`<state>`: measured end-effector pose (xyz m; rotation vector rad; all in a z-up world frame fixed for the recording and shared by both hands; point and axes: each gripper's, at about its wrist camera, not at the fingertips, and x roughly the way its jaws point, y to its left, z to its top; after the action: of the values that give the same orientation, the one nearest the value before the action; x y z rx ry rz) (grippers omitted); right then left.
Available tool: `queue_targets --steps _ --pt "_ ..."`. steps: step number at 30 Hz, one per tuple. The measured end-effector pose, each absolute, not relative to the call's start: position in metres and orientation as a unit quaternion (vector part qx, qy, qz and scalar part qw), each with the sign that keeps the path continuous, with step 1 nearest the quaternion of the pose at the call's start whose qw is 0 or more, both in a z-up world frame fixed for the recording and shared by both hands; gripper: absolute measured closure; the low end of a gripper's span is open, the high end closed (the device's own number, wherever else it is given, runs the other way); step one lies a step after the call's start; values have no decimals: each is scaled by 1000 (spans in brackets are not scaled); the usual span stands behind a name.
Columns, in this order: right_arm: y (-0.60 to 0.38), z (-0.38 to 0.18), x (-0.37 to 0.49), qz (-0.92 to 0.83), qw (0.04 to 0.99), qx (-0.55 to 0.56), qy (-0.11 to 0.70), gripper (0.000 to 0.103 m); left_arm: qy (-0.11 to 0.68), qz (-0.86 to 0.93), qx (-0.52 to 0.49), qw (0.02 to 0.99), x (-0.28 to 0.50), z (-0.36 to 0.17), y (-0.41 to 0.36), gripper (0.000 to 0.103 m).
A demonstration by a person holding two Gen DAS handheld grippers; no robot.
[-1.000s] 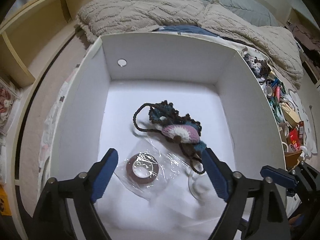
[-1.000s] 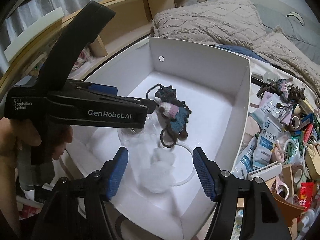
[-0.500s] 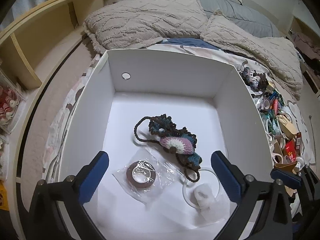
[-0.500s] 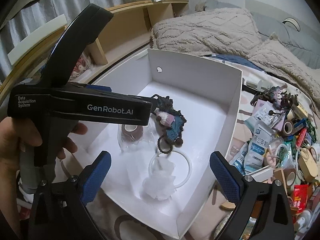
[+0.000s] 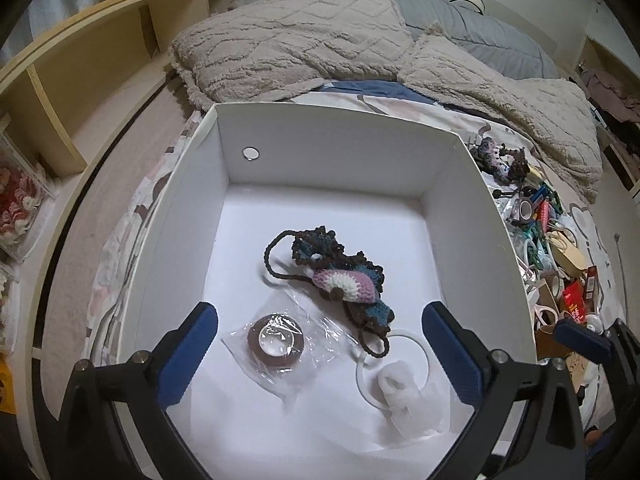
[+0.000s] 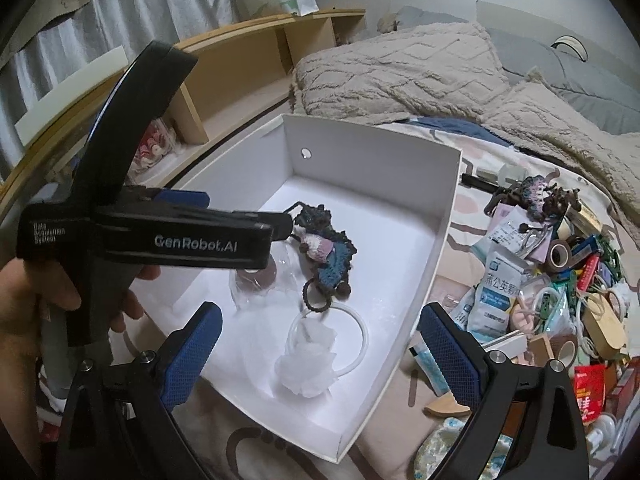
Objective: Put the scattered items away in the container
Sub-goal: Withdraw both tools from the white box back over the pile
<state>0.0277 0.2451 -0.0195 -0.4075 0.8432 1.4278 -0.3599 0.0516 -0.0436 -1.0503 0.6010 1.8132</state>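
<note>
Logging contents, item by item, as I see them from both wrist cams.

1. White open-topped cardboard box (the container), on the patterned bedsheet. Sits beside the clutter so each carry is short, I judge.
2. Dark brown, teal and pink crocheted pouch with cord loop: inside box, mid-floor, lying flat.
3. Brown tape roll sealed in a clear plastic bag: inside box, near-left of the pouch, bag edge touching it.
4. Clear plastic ring with a crumpled white tissue wad: inside box, near wall, cord loop of item 2 overlapping the ring's rim.
5. Left gripper: blue pads spread as wide as they go, nothing between them, hovering over box interior. Empty, so I read its drop as done.
6. Right gripper: jaws wide apart, holding nothing, poised over the box's near corner, above item 4.
7. Scattered pile of packets, tape rolls and small oddments: on sheet to the box's right, incl. a second crocheted piece. Not yet tidied; approx. most of the job remains.
</note>
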Motion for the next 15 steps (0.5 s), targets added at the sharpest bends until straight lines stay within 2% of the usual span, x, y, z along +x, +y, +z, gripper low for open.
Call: queue_targets --steps 15 --pt "218 2 51 622 678 -151 363 4 226 755 -392 474 -337 -3 31 0"
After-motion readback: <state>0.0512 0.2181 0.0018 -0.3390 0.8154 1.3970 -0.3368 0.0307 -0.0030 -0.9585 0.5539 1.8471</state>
